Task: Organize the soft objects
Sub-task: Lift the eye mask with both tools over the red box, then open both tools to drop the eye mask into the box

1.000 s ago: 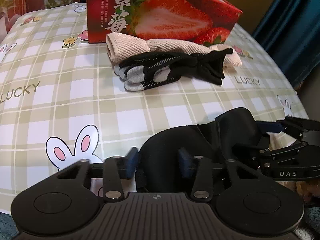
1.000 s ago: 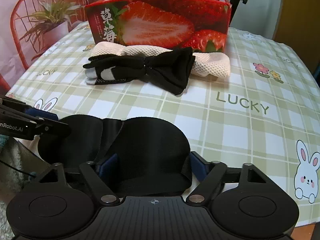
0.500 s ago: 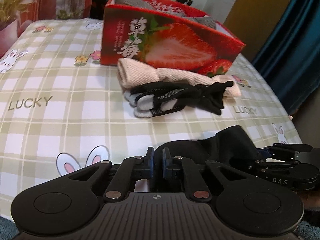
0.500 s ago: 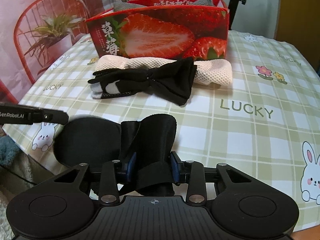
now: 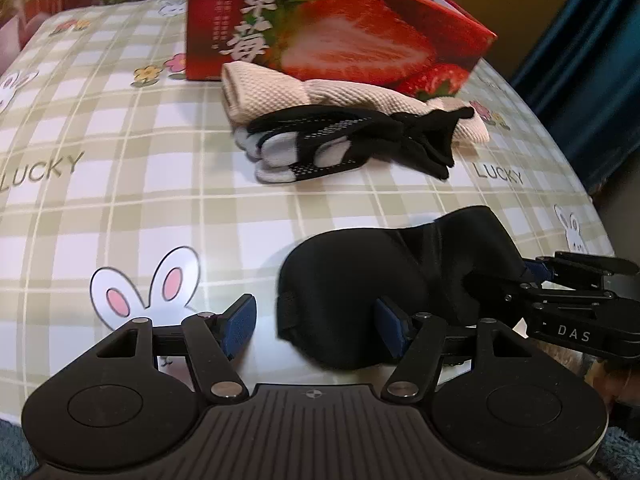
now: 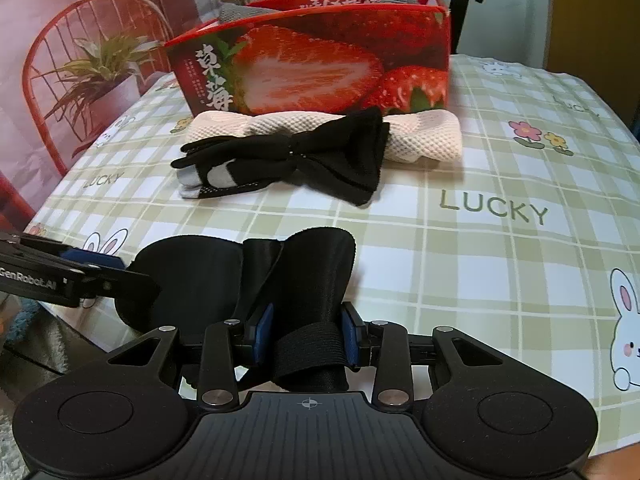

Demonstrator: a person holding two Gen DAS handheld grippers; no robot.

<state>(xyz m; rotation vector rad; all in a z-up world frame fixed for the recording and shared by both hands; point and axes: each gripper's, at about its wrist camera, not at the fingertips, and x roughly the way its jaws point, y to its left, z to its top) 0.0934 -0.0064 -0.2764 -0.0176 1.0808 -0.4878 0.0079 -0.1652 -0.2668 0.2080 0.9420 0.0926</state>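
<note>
Between the right tongs (image 6: 306, 336) one end of the eye mask (image 6: 304, 280) is pinched, low over the surface (image 6: 480, 264); the left tongs (image 5: 316, 320), just opened, stand spread beside it. Folding seems underway; next, carriage ahead to the box (image 6: 312, 68) is called for.

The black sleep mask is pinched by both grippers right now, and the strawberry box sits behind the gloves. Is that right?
Not quite. Only the right gripper pinches the sleep mask; the left wrist view shows the left gripper open, its jaws just spread. The strawberry box does sit behind the gloves.
</note>
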